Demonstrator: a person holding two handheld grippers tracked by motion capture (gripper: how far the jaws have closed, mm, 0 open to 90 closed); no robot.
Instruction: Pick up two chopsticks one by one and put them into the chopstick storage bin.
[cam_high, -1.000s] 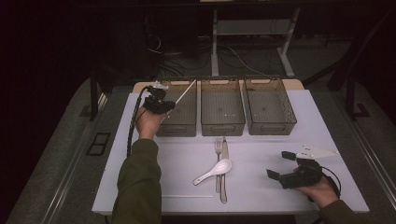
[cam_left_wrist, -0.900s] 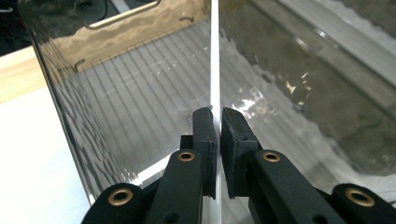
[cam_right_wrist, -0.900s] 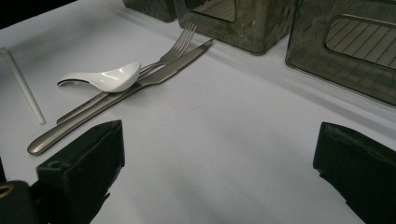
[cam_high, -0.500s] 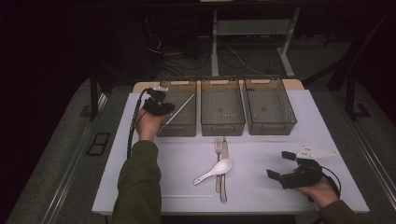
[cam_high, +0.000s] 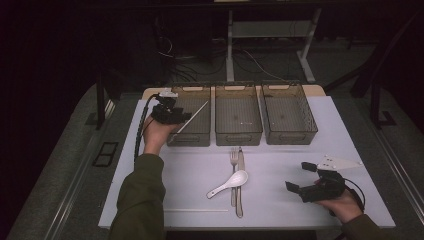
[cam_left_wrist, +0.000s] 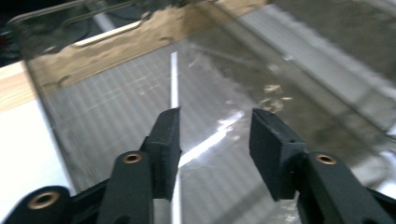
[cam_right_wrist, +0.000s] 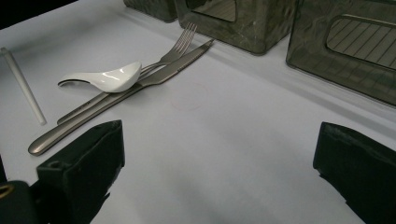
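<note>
Left hand-held gripper (cam_high: 176, 114) sits over the near edge of the left bin (cam_high: 192, 131). Its jaws have just been opening; the white chopstick (cam_high: 192, 116) lies slanted in that bin, one end up toward the far right corner. In the left gripper view the stick (cam_left_wrist: 174, 84) runs alongside the left pad, apparently no longer pinched, though the blur there leaves contact uncertain. Read as released.

Right hand-held gripper (cam_high: 306, 181) rests at the near right of the counter (cam_high: 280, 155), jaws apart, nothing between them.

Progress: one chopstick binned. Left on the counter: second chopstick (cam_high: 196, 210) at the near edge, white spoon (cam_high: 228, 183), fork (cam_high: 233, 175), knife (cam_high: 240, 182). Middle bin (cam_high: 238, 134) and right bin (cam_high: 290, 135) look unfilled. Sorting judged early.
</note>
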